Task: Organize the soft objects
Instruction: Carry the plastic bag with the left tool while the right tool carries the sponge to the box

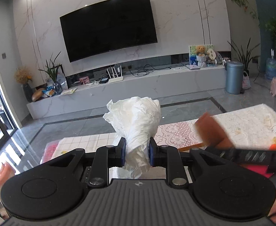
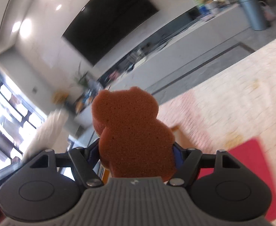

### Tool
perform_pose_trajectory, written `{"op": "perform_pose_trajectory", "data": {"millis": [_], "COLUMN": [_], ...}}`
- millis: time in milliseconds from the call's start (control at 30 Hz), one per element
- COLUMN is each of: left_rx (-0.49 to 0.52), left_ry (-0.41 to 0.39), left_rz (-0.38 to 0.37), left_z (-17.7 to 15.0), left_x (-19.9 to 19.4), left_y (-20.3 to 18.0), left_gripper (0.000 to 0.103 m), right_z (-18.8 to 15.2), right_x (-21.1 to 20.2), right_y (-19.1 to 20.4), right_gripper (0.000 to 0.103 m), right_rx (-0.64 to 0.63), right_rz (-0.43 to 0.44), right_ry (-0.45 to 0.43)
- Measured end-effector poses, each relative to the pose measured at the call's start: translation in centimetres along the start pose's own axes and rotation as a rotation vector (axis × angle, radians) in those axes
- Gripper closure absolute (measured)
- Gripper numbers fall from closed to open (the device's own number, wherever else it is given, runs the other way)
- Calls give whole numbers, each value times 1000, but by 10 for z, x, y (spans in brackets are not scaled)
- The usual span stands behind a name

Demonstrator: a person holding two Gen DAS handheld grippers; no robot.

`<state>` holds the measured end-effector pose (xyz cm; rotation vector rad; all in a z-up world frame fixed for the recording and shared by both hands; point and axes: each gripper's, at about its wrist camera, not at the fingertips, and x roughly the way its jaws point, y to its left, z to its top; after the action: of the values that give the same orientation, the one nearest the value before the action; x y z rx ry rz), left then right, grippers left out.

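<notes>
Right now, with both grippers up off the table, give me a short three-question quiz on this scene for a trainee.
1. True or false: the left gripper is shut on a white crumpled plastic bag.
2. What does the right gripper hold? A. a bear-shaped brown sponge B. a glass jar C. a folded towel
3. Fill in: the big dark thing on the marble wall is a ____.

Key: 1 true. 2 A. 3 television.
</notes>
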<state>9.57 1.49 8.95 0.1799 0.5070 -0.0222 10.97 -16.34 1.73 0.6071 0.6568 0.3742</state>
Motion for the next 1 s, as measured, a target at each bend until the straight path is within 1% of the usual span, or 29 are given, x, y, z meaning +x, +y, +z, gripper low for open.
{"op": "perform_pose_trajectory", "data": {"millis": [67, 167, 267, 300, 367, 433, 500, 600, 667, 767, 833, 933, 967, 1000], "left_rx": [-40, -130, -202, -230, -271, -269, -230, -187, -195, -200, -196, -205, -211, -218], "left_ry": [7, 30, 53, 66, 92, 113, 117, 105, 108, 127, 133, 128, 125, 124], "left_rz": [-22, -113, -170, -188, -215, -232, -269, -318, -328, -335, -343, -350, -352, -355], "left_z": [-4, -14, -26, -31, -41, -51, -57, -64, -69, -75, -77, -78, -77, -77], "left_x": [2, 10, 24, 29, 42, 52, 55, 53, 55, 60, 61, 59, 57, 56], "left_y": [9, 29, 47, 53, 63, 70, 73, 76, 77, 76, 75, 78, 80, 81], "left_gripper": [77, 77, 77, 77, 77, 77, 77, 77, 77, 77, 77, 77, 77, 77], "right_z": [-14, -26, -32, -34, -37, -41, -43, -43, -44, -44, -45, -46, -45, -46], "right_x": [8, 21, 35, 39, 48, 59, 66, 78, 89, 106, 116, 122, 126, 129], "right_y": [13, 23, 24, 26, 28, 26, 22, 15, 17, 23, 25, 28, 28, 30], "right_gripper": [30, 30, 30, 30, 30, 30, 30, 30, 30, 30, 30, 28, 23, 14], "right_rx": [-45, -110, -113, -134, -199, -232, -219, -193, -219, -280, -311, -324, -335, -361], "right_rz": [-41, -111, -112, -127, -186, -223, -248, -320, -362, -450, -484, -527, -541, -579], "right_ry": [37, 81, 132, 141, 155, 169, 165, 153, 148, 158, 171, 195, 206, 219]}}
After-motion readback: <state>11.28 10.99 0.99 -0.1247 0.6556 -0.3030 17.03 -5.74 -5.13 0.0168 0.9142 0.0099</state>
